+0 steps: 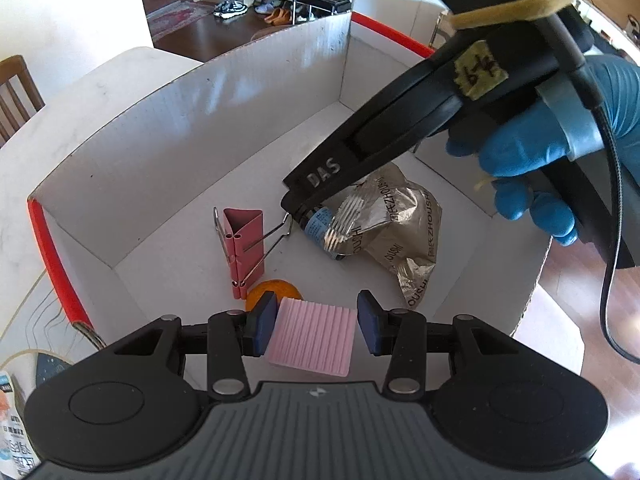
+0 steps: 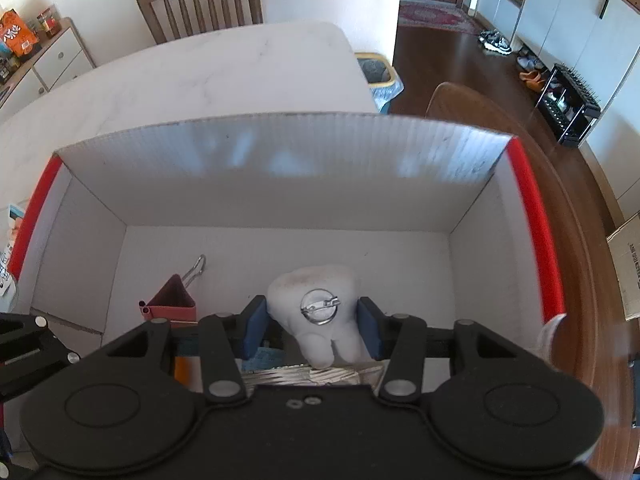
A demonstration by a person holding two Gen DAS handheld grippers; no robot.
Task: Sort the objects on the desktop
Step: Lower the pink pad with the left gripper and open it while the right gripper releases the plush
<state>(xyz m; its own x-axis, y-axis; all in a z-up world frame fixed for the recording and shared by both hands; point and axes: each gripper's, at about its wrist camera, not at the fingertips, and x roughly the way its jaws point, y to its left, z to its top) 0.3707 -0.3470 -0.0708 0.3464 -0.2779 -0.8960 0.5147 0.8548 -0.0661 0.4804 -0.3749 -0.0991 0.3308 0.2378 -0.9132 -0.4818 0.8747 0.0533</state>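
White marble table [image 2: 208, 76] carries the sorting box [image 2: 280, 148]. Left hand-held gripper [image 1: 316, 322] grips a pink ribbed pad [image 1: 312, 338], right hand-held gripper [image 2: 312, 326] a tooth-shaped plush [image 2: 320, 308], both poised over the box for deposit.

Both tongs [image 1: 316, 322] [image 2: 312, 328] angled downward, each gripping.

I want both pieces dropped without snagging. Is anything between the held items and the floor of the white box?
Partly. Below the white tooth-shaped pin in the right gripper lies a crumpled silver foil wrapper. The ribbed pink pad between the left gripper's pads hangs over bare box floor, an orange fruit just beside it.
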